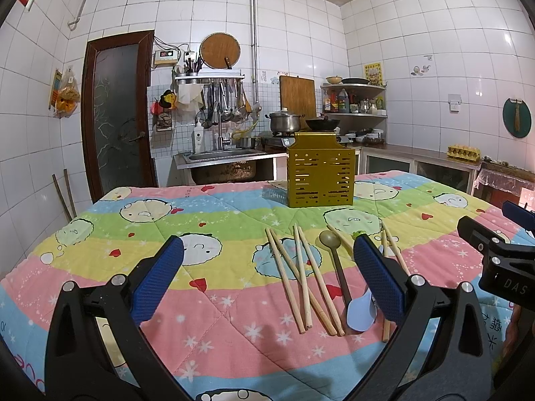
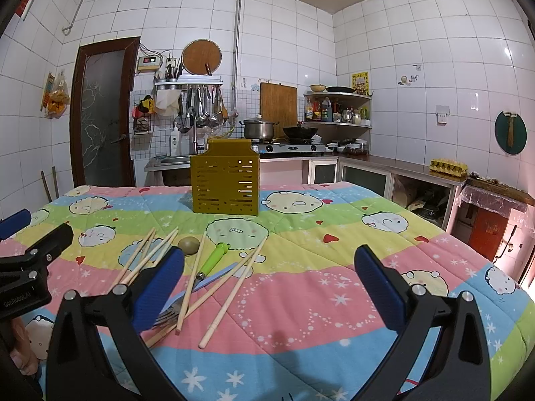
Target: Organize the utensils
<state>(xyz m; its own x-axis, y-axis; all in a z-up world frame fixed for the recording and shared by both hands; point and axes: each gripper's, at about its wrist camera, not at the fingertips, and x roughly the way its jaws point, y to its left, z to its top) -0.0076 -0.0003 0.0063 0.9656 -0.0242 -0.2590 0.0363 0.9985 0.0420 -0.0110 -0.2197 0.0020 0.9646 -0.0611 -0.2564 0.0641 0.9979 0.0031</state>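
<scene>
A gold slotted utensil holder (image 1: 320, 178) stands upright on the colourful quilted table cover (image 1: 217, 220); it also shows in the right wrist view (image 2: 225, 180). In front of it lie several wooden chopsticks (image 1: 302, 277), a dark long-handled spoon (image 1: 336, 260) and a pale blue plastic spoon (image 1: 360, 310). The right wrist view shows chopsticks (image 2: 214, 287), a green-handled tool (image 2: 214, 260), the dark spoon's bowl (image 2: 189, 244) and a fork (image 2: 167, 317). My left gripper (image 1: 267, 280) is open and empty, left of the pile. My right gripper (image 2: 267, 287) is open and empty, right of the pile.
The right gripper's body (image 1: 495, 254) shows at the right edge of the left wrist view; the left gripper's body (image 2: 26, 267) shows at the left edge of the right wrist view. Behind the table are a sink (image 1: 222, 157), stove with pots (image 2: 287, 147) and counter (image 2: 401, 170).
</scene>
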